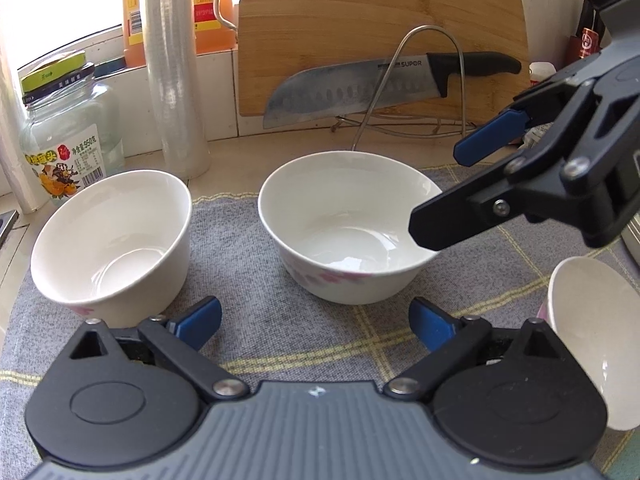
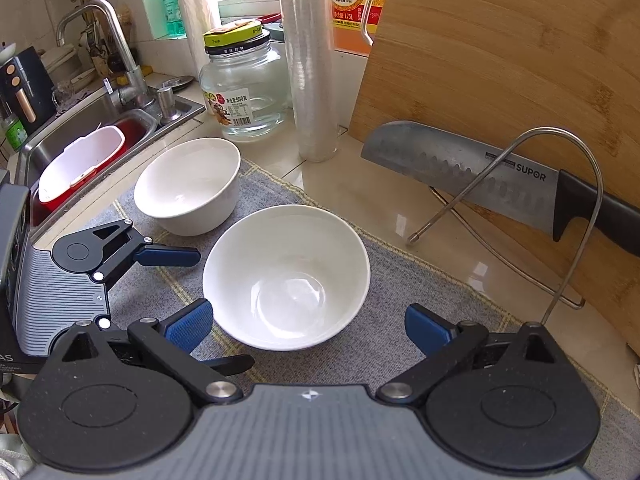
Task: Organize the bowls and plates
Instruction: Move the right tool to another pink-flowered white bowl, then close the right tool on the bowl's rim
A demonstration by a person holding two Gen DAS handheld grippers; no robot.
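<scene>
Three white bowls stand on a grey checked cloth (image 1: 280, 344). The middle bowl (image 1: 348, 224) (image 2: 286, 276) has pink flowers on its side. A second bowl (image 1: 112, 240) (image 2: 188, 186) stands to its left. A third bowl (image 1: 588, 336) is at the right edge of the left wrist view. My left gripper (image 1: 316, 320) (image 2: 200, 280) is open and empty, just in front of the middle bowl. My right gripper (image 2: 308, 330) (image 1: 436, 192) is open and empty, with its jaws on either side of the middle bowl's right rim, apart from it.
A bamboo cutting board (image 1: 380, 32) and a large knife (image 1: 360, 88) lean in a wire rack (image 2: 560, 220) behind the bowls. A glass jar (image 1: 64, 132), a roll of cling film (image 1: 176, 80) and bottles stand at the back left. A sink (image 2: 100, 140) lies to the left.
</scene>
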